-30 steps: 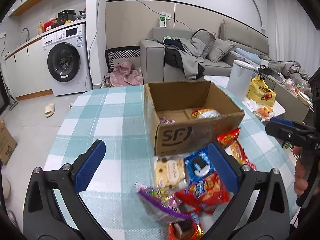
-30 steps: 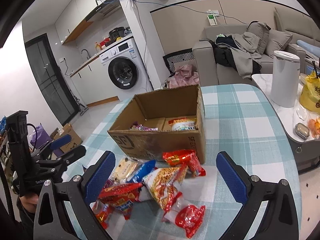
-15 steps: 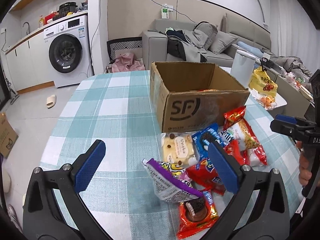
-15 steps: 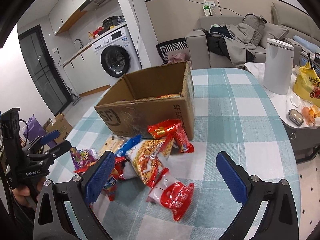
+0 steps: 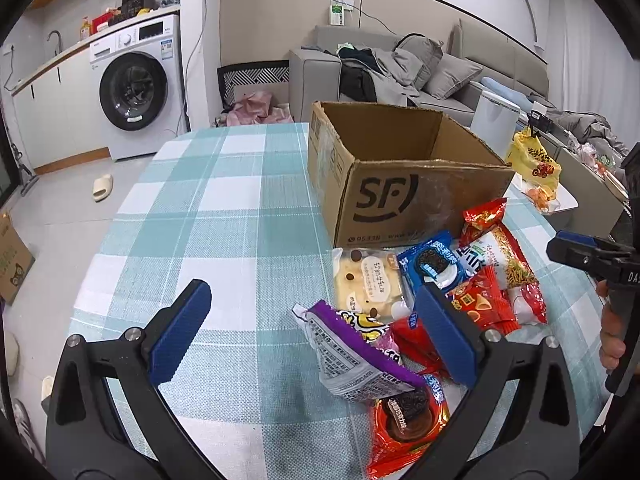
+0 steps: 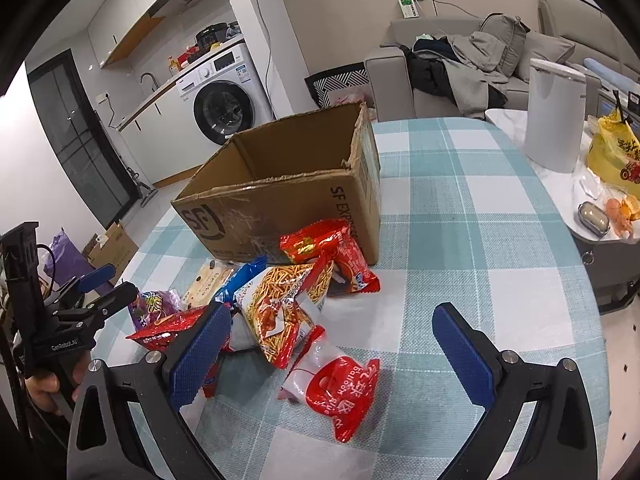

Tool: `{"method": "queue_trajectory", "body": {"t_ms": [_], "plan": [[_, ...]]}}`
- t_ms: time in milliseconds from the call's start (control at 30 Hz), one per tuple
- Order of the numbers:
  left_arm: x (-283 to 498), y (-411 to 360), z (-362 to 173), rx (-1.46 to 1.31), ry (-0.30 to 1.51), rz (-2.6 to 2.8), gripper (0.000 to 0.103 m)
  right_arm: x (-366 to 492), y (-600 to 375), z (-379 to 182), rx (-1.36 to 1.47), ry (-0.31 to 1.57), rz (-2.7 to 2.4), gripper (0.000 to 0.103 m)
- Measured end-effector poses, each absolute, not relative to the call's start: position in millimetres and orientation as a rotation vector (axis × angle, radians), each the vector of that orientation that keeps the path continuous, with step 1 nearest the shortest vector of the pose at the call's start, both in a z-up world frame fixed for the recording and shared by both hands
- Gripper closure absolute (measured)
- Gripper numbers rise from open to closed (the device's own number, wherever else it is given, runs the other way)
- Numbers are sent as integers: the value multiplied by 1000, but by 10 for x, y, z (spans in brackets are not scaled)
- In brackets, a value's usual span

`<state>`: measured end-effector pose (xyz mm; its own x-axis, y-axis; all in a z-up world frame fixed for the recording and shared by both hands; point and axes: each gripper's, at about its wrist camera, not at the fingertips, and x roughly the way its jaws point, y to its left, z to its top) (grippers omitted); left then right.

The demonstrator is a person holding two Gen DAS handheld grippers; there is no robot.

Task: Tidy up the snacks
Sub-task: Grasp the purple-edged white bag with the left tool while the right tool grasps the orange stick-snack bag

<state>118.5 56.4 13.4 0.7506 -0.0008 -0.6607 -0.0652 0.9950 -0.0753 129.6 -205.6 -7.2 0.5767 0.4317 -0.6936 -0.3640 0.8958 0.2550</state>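
snack packets [image 6: 288, 312] lie heaped on the checked tabletop [image 6: 460, 240] just before the open cardboard box [image 6: 280, 200], within reach for loading. left tool [image 5: 312, 328] and right tool [image 6: 332, 344] hover over the heap, fingers apart, holding nothing.

Your worktop [image 5: 248, 216] wears a teal-and-white checked cloth. On it an open cardboard box [image 5: 404, 196] stands toward the far right, and a heap of snack packets [image 5: 424, 300] lies just near of it.
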Motion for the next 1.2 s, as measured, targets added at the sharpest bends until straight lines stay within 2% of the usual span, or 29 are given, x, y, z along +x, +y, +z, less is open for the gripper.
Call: {"method": "queue_trajectory", "body": {"t_ms": [333,467,633,700,767,1000,1200], "plan": [[1276,587,-50,-122,778,11,1,1380,-1916,-309,153,910,493,0],[1307,606,-128,-134,805,9,2,1412,-1867,-359,154,925,489,5],[1334,614,-203,-138,841,12,2,1478,-1830,-406,208,941,509,5],[1349,616,-240,-141,858,7,2,1508,-1815,-427,228,948,511,8],[1364,620,-277,-144,879,6,2,1548,-1802,-460,254,963,520,14],[1411,626,-404,-161,933,-25,2,1619,-1744,-528,300,982,528,18],[1453,618,-478,-175,955,-58,13,1641,-1654,-572,314,982,530,22]]}}
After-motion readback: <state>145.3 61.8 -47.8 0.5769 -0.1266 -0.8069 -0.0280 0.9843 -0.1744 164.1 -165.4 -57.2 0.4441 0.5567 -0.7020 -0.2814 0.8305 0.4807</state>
